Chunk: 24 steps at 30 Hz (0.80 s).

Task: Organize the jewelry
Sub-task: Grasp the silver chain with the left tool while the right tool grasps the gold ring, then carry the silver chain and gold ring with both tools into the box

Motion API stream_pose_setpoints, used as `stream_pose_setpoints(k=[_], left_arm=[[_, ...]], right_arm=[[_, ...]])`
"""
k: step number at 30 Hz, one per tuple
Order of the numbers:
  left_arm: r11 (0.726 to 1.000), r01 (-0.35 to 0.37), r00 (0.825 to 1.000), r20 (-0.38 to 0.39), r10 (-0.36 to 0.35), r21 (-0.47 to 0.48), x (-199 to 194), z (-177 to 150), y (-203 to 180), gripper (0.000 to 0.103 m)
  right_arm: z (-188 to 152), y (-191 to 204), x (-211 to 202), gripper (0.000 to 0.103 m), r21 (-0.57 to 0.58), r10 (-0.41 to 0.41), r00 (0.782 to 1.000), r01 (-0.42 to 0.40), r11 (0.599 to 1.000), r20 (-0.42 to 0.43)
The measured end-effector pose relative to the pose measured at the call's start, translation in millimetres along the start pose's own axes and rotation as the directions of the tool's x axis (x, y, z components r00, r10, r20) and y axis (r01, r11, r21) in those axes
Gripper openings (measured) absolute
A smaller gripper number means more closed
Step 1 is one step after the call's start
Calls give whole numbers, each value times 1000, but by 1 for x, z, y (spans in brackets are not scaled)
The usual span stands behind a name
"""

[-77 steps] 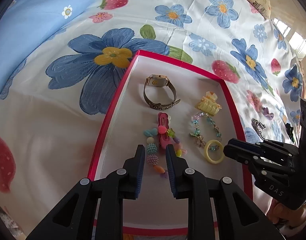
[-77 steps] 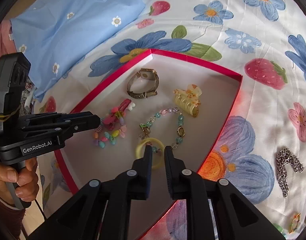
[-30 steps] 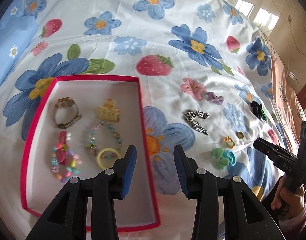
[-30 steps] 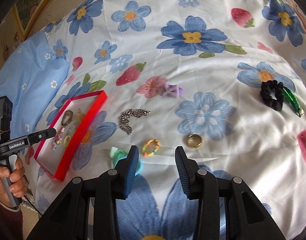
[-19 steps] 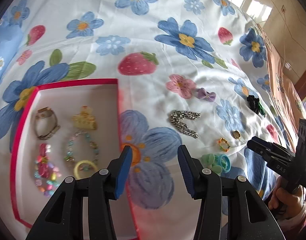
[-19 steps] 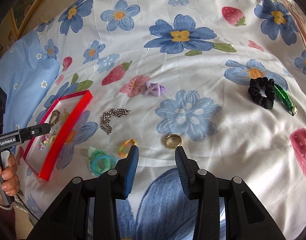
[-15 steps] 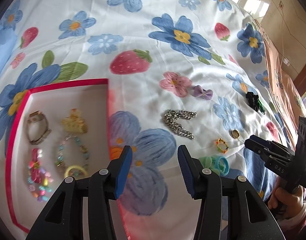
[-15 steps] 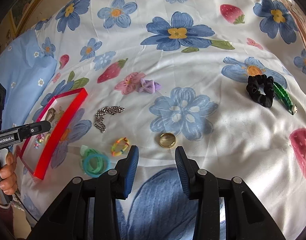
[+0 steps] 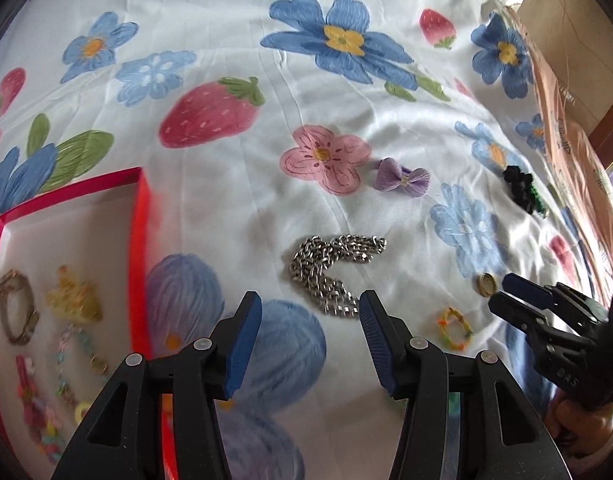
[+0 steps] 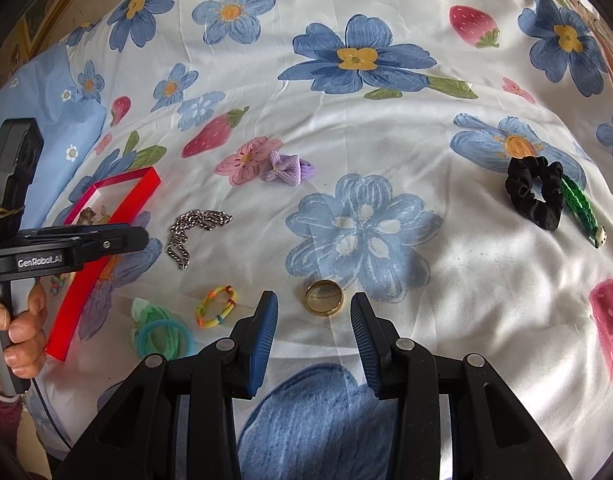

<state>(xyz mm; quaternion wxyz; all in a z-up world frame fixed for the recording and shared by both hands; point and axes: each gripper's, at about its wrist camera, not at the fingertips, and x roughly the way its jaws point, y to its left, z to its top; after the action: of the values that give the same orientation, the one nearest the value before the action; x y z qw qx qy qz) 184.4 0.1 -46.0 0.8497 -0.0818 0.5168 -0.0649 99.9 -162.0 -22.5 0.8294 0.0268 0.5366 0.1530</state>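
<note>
While its jaws are opening, left hand-held gripper (image 9: 309,316): empty, low centre, just before the silver chain (image 9: 332,271).
Right hand-held gripper (image 10: 311,325): jaws apart, empty, gold ring (image 10: 323,297) just beyond the gap.
Bedsheet (image 10: 386,128): carries the loose pieces.
Red tray (image 9: 140,240): left edge, holds sorted jewelry.

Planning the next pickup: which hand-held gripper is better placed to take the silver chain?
Left. Its hand-held gripper, jaws opening and empty, is lined up on the silver chain; the right one frames the gold ring.
</note>
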Motion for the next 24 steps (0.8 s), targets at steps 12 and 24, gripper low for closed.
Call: stream_pose_setpoints(k=[12,24], left_arm=[[996,-34,999,-26,36,78,45,13,-17,12],[998,65,997,29,-66,22,9,0,-3,10]], right_arm=[[0,4,21,35,-53,-46,999,45,998,-21],[3,7,9,23,-36,-31,999,32,999,19]])
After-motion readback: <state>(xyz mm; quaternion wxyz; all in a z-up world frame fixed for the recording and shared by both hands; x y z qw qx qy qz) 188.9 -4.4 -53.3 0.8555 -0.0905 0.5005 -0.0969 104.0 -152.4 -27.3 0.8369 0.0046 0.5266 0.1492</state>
